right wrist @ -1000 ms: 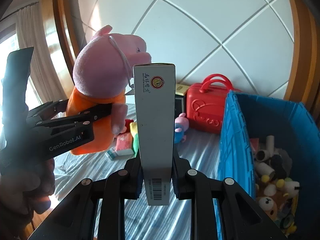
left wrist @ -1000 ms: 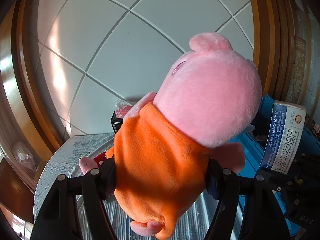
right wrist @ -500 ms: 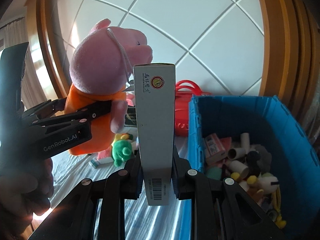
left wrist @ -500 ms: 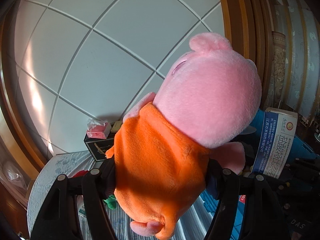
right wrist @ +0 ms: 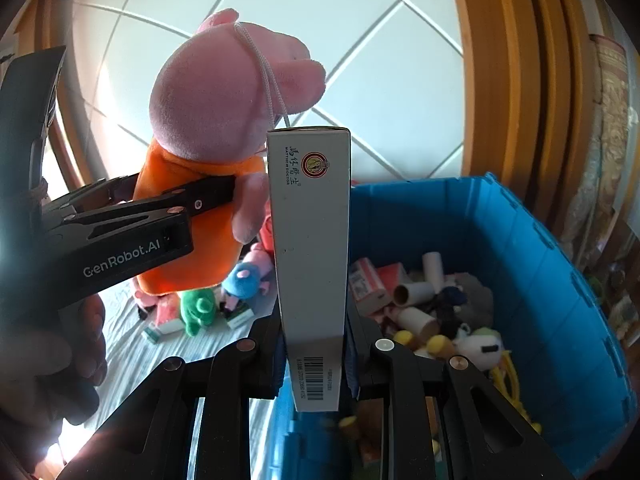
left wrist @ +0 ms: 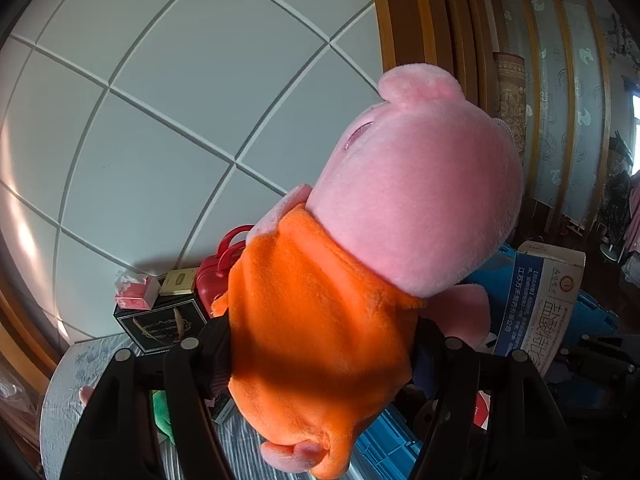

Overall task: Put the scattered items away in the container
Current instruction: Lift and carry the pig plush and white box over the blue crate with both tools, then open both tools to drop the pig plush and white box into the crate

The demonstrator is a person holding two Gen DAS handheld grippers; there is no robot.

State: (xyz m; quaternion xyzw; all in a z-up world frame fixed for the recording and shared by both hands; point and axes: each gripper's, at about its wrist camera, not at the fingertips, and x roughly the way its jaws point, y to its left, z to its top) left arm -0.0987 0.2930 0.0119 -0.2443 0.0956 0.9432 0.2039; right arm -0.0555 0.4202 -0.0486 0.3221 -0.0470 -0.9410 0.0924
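Observation:
My left gripper is shut on a pink pig plush in an orange dress and holds it up in the air; it also shows in the right wrist view, left of the bin. My right gripper is shut on a tall white medicine box, held upright over the left wall of the blue bin. The bin holds several cardboard tubes, small boxes and toys. The medicine box also shows at the right of the left wrist view.
On the striped bedcover lie a green plush, a blue-and-pink plush and small boxes. A red toy case, a black box and a pink tissue pack stand by the padded headboard.
Both grippers have swung to the right with their loads. The blue bin now sits directly under and ahead of the right gripper, and the red case has moved out of its view.

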